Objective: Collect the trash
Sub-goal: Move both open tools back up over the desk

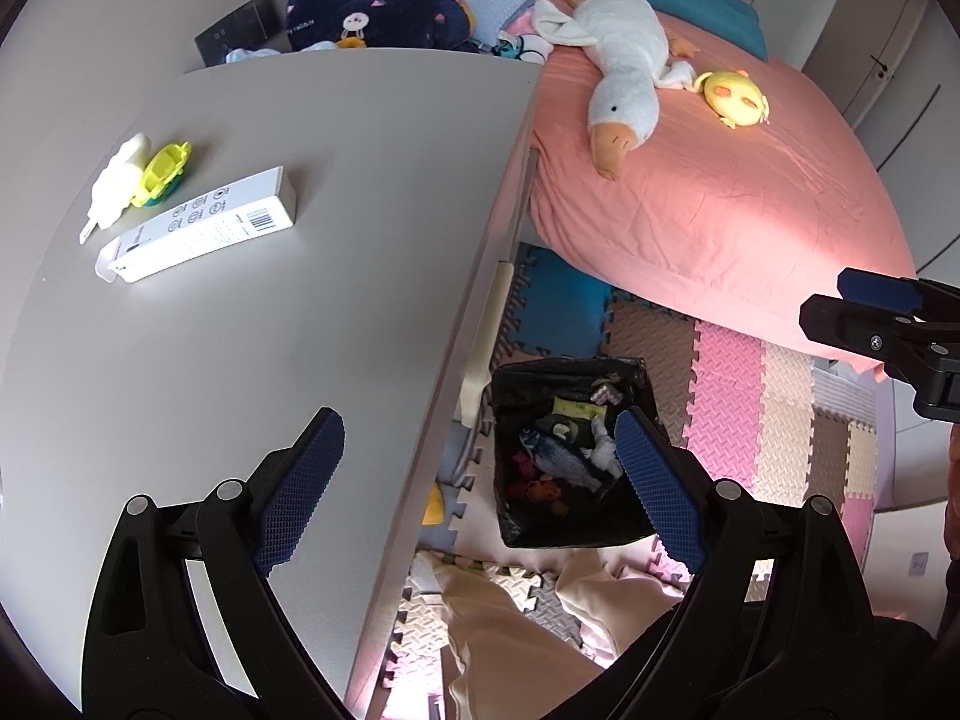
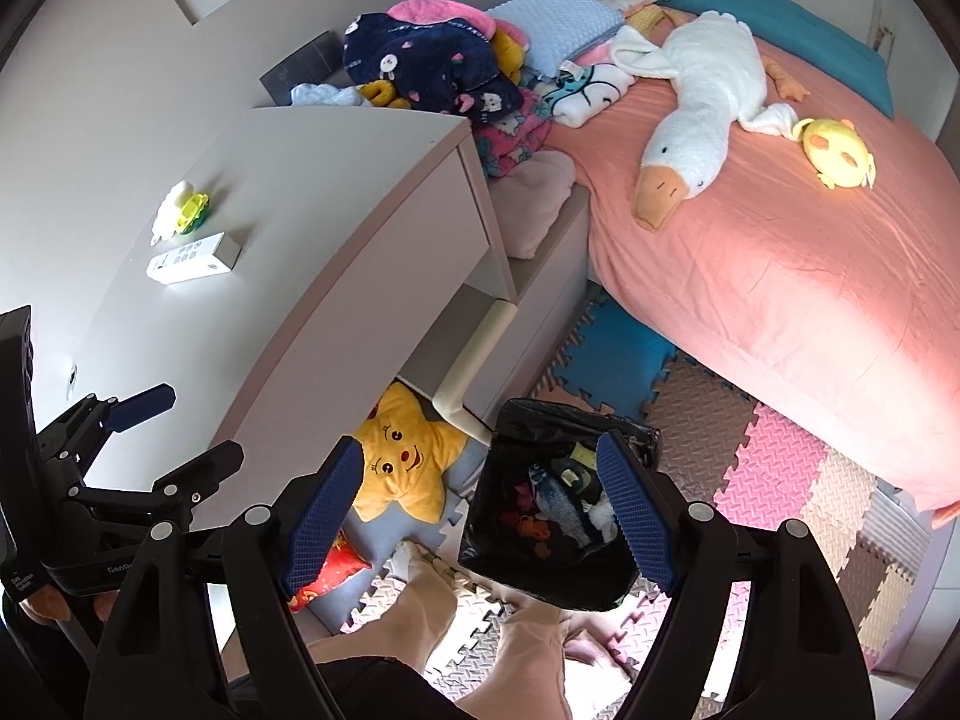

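A black-lined trash bin [image 1: 630,528] stands on the foam floor mats beside the desk; it also shows in the right wrist view [image 2: 510,564]. Inside lie a grey toy fish [image 1: 561,456], crumpled white paper and small red bits. My left gripper [image 1: 480,486] is open and empty, hovering over the desk edge and the bin. My right gripper [image 2: 480,510] is open and empty above the bin. On the grey desk [image 1: 300,330] lie a white box [image 1: 204,225], a white item [image 1: 117,183] and a yellow-green toy [image 1: 162,174].
A bed with a pink sheet [image 1: 720,180] holds a plush goose [image 1: 624,72] and a yellow plush [image 1: 735,97]. Clothes are piled behind the desk [image 2: 432,72]. A yellow star pillow [image 2: 402,468] lies under the desk. The person's legs [image 2: 432,618] stand by the bin.
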Available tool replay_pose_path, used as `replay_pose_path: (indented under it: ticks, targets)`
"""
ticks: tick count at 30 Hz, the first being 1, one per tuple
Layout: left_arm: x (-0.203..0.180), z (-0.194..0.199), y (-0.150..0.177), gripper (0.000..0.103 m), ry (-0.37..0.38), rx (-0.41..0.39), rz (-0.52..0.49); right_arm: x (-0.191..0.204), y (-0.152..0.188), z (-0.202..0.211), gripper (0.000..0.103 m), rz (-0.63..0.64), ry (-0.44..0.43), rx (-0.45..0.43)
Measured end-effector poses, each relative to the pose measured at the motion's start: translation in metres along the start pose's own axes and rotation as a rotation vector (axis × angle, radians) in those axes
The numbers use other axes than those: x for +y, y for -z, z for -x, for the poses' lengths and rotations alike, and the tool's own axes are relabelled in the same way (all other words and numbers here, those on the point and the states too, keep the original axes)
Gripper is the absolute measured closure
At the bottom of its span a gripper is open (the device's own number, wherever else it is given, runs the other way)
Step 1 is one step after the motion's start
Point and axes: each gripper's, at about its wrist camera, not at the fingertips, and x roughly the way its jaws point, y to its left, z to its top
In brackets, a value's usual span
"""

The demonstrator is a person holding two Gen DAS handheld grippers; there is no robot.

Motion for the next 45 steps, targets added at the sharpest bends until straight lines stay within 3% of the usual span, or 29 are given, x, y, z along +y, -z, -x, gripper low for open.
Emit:
replay_pose_path:
  ticks: [14,27,45]
  targets:
    - [0.064,0.011,0.007,0.014,-0.032,-0.011,0.097,0.067,-0.027,-0.024,0.023,0.12,-0.05,0.027]
    - [0.144,0.026,0.021,0.014,-0.102,-0.022,0.227,0.153,-0.057,-0.054,0.023,0.267,-0.111,0.051]
    - [0.236,0.023,0.014,0.014,-0.13,-0.021,0.347,0.237,-0.104,-0.092,0.023,0.428,-0.106,0.086]
